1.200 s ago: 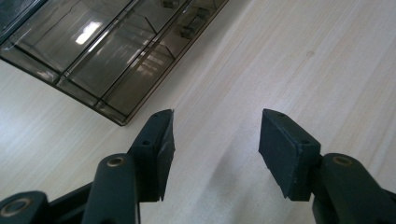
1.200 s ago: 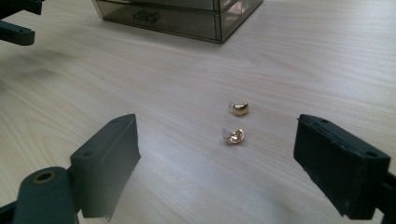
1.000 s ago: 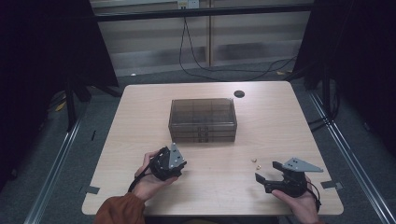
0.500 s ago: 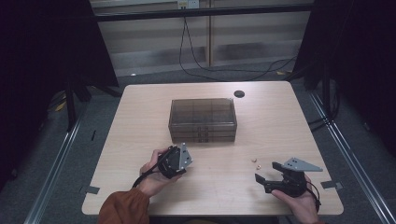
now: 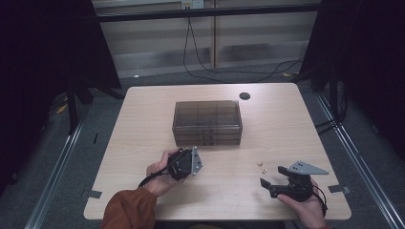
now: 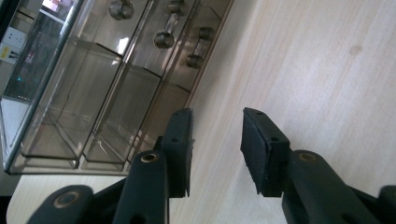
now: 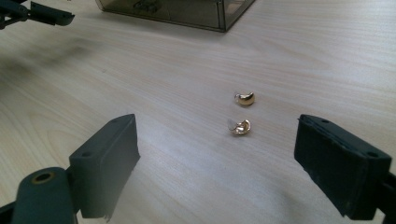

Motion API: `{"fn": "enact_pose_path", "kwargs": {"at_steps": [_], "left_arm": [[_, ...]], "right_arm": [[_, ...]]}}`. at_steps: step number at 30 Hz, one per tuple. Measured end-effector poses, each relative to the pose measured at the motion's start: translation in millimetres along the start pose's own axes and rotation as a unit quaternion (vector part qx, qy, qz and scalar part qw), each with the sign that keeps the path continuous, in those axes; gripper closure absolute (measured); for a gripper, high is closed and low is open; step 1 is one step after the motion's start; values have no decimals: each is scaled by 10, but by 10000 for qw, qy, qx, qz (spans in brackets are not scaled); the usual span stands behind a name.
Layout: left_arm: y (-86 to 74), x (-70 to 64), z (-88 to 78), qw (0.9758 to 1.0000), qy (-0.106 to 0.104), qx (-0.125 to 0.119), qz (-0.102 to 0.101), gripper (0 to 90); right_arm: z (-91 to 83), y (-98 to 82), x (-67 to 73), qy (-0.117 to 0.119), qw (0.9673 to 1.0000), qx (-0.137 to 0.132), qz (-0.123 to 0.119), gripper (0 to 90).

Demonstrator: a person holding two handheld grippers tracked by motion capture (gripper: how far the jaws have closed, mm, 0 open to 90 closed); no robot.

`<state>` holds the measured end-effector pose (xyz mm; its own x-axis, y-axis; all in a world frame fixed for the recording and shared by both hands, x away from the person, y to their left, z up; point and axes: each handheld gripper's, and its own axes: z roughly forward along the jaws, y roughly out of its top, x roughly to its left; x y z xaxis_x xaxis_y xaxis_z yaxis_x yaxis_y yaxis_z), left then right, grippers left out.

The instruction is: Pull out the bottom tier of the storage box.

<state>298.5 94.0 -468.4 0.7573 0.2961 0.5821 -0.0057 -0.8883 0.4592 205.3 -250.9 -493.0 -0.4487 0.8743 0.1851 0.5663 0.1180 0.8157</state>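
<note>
Left gripper [image 5: 190,161] sits below the centre of the high view, just in front of the smoky clear drawer box [image 5: 207,122], its jaws apart with nothing between them, having just been closing. In its own view the box's drawers [image 6: 93,93] fill the upper left. Right gripper [image 5: 277,176] rests at the lower right on the worktop [image 5: 143,124], jaws spread wide and empty. Two small gold earrings [image 7: 243,112] lie side by side on the bare wood just ahead of it, untouched.

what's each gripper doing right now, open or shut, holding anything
left gripper: open, jaws just closing, nothing between them.
right gripper: open wide, holding nothing.
</note>
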Motion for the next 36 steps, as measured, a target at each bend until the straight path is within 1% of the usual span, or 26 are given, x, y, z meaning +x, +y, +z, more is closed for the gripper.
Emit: {"fn": "enact_pose_path", "kwargs": {"at_steps": [1,2,3,5,6,7,8,9,11,12,14,15,16,17,18,20,21,23,25,28,30,31,33,34,35,36], "left_arm": [[14,-11,9,10000,56,31,40,643],[32,-10,20,9998,82,35,162,643],[46,-15,26,9997,105,48,210,643],[63,-27,44,9996,116,108,216,641],[70,-29,61,9994,165,83,282,641],[73,-40,77,9992,211,127,301,641],[76,-42,96,9993,194,160,269,637],[79,-42,112,9992,199,183,299,637],[85,-47,127,9989,283,213,322,639],[90,-49,137,9988,291,216,319,639],[104,-40,148,9983,337,237,410,639],[110,-41,152,9983,370,219,396,640],[121,-31,153,9981,378,236,429,643],[126,-29,160,9984,364,218,384,643],[132,-26,166,9982,394,200,407,648],[146,-23,176,9981,374,242,423,648],[160,-34,174,9976,433,272,470,648],[183,-48,176,9975,400,247,521,653],[198,-70,219,9964,493,298,615,673],[211,-89,278,9963,472,328,641,693],[218,-116,302,9957,530,360,667,702],[225,-125,312,9951,554,356,738,704],[232,-135,322,9941,618,398,792,703],[234,-137,333,9932,701,390,843,703],[236,-144,344,9929,720,423,845,700],[245,-136,350,9918,708,460,960,701]], "right_arm": [[1,-1,-1,-1,10000,4,-2,129],[2,0,-1,6,10000,9,10,127],[4,-1,-3,5,10000,12,3,126],[4,-1,-3,8,10000,20,2,126],[2,0,-1,7,10000,20,10,126],[0,0,0,10,10000,20,15,126],[1,0,0,13,10000,25,13,126],[3,-1,-2,10,10000,31,-5,126],[1,0,2,3,10000,55,13,126],[1,0,4,2,10000,55,13,126],[3,1,3,8,10000,65,12,126],[5,0,1,10,10000,65,-4,126],[5,1,3,13,10000,71,9,126],[5,1,3,26,10000,70,12,126],[5,0,4,15,10000,75,10,126],[6,0,4,29,10000,78,7,126],[6,-1,4,18,10000,75,4,126],[8,-1,5,20,10000,90,4,125],[14,0,6,38,9999,112,14,125],[10,1,14,48,9999,116,4,124],[8,0,11,52,9999,110,-2,124],[8,0,8,50,9999,115,0,124],[9,0,5,52,9999,125,4,124],[8,0,5,53,9999,126,2,124],[7,0,4,53,9999,126,-2,124],[5,0,4,52,9999,128,3,124]]}}
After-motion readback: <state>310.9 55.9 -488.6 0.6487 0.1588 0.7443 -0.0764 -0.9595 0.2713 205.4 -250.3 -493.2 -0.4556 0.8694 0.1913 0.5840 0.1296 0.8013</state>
